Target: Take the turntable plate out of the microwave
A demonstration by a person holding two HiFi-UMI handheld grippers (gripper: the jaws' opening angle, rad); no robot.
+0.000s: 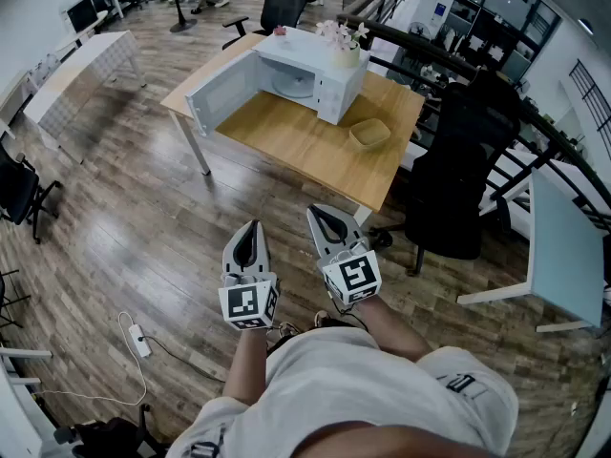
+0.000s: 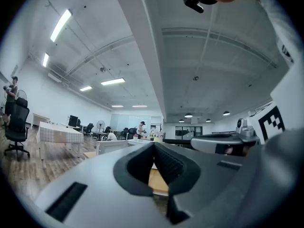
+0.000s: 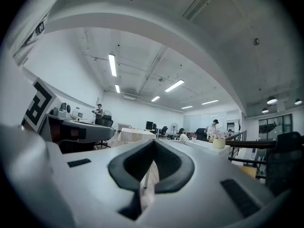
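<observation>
no readable txt, no brands or labels, no nos., signs too blurred

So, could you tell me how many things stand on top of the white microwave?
2: a pale pot of white flowers at the microwave's right end, and a small pink object at its far left corner. More may hide behind it.

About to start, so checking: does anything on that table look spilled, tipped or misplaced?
Nothing stands out. The microwave sits on the table with its door open, the turntable plate lying inside, a flower pot upright on top and a basket upright beside it.
</observation>
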